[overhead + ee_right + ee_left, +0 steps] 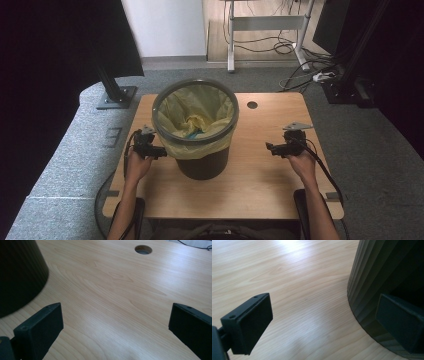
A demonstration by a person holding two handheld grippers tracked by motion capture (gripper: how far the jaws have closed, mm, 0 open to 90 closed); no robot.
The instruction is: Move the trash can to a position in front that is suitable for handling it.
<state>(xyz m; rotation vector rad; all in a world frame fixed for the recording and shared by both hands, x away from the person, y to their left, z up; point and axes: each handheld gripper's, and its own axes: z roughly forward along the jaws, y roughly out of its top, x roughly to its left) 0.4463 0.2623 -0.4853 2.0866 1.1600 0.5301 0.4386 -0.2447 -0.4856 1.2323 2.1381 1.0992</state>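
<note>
Pale yellow plastic lines the dark ribbed bin (pixel 202 165), its bag (pixel 197 112) folded out over the grey rim, with a bit of blue-green showing at the bottom of the liner. The bin stands on the wooden bench (pixel 260 175), a little toward nine o'clock of its middle and toward the far edge. The left tongs (pixel 159 151) sit at nine o'clock of the bin, just beside its wall; in the left gripper view their jaws stand wide apart and released, one over bare wood, the other in front of the bin's ribbed side (pixel 372 285), with nothing held between them. The right tongs (pixel 270 148) are at three o'clock of the bin, well apart from it, also released, their jaws spread over bare wood in the right gripper view. A round cable hole (pixel 143 249) lies in the bench at about one o'clock of the bin.
</note>
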